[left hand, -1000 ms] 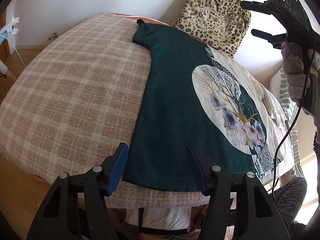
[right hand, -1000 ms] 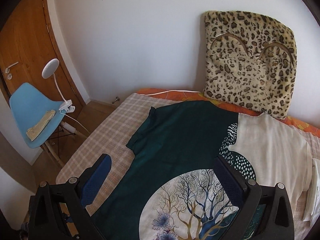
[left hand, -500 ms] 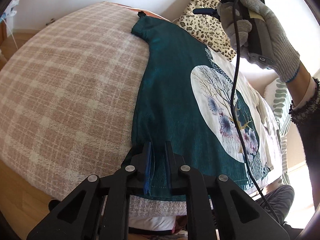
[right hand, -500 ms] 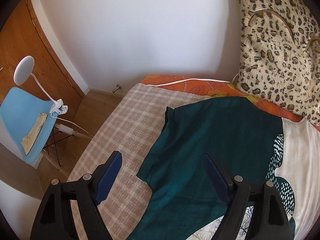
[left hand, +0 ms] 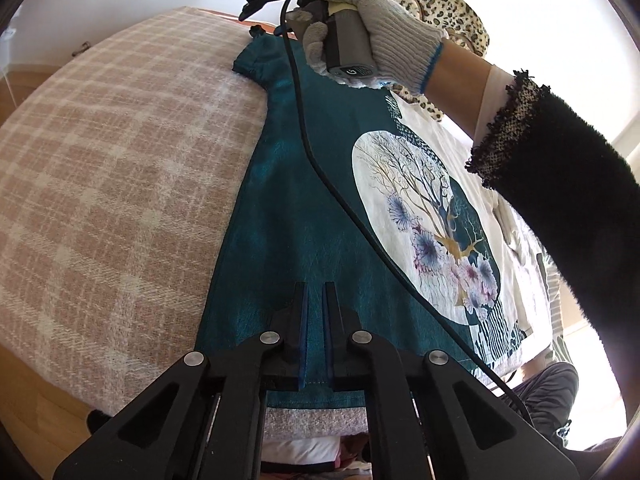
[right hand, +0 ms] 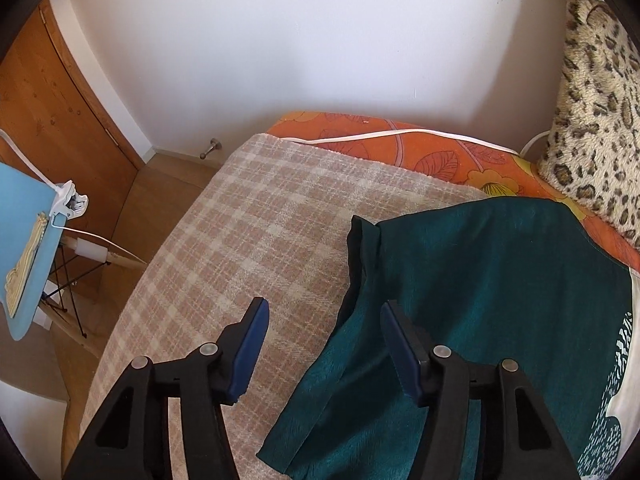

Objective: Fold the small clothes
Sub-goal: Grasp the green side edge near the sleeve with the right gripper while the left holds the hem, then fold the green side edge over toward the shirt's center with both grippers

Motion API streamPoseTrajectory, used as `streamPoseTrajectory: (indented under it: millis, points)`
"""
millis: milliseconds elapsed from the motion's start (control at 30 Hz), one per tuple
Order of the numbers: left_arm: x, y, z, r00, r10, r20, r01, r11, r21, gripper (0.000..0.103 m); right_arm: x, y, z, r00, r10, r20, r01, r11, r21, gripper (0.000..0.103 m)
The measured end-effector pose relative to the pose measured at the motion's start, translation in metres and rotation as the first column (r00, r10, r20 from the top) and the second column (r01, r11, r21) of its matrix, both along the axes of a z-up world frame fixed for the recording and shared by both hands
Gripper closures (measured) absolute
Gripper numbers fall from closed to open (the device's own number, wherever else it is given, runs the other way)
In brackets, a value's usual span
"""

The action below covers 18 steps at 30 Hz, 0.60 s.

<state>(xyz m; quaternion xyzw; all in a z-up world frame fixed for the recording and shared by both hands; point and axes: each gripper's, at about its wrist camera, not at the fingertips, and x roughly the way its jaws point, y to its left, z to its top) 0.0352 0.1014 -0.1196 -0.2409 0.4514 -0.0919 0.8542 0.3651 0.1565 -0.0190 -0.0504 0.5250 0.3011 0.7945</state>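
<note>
A dark teal T-shirt [left hand: 304, 184] with a round tree print lies flat on the plaid blanket [left hand: 120, 160]. My left gripper [left hand: 315, 292] is shut on its near hem, with a fold of teal cloth pinched between the pads. My right gripper [right hand: 325, 306] hovers over the sleeve end of the shirt [right hand: 500, 280]. Its jaws are closing and straddle the shirt's side edge just below the short sleeve [right hand: 362, 236], but the pads do not press the cloth. In the left wrist view a gloved hand [left hand: 384, 28] holds that gripper above the sleeve.
A leopard-print cushion [right hand: 592, 120] leans on the wall behind the shirt. An orange sheet [right hand: 440, 156] with a white cable [right hand: 400, 134] borders the blanket. A blue chair [right hand: 24, 240] and wooden door [right hand: 48, 112] stand left. A black cable [left hand: 340, 192] trails across the shirt.
The left jaws went from open to shut on the hem. The right gripper swung left and down from over the print to the sleeve, and its jaws narrowed.
</note>
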Motion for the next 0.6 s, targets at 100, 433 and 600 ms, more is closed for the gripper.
streamPoseTrajectory:
  millis: [100,433,600]
  points:
    - [0.001,0.003,0.0,1.0,0.016,-0.003,-0.016,1.0,-0.011,0.099,0.01,0.013,-0.007,1.0,0.008,0.017,-0.007,0.999,-0.047,0.045]
    - [-0.007,0.008,0.003,0.997,0.083,0.004,-0.082,0.97,0.23,0.051,0.02,0.028,-0.036,0.998,0.026,0.05,-0.016,0.981,-0.193,0.065]
    - [-0.003,0.003,-0.003,1.0,0.027,0.004,-0.027,0.964,0.264,0.087,0.019,0.035,-0.034,0.996,0.046,0.073,-0.028,0.973,-0.229,0.084]
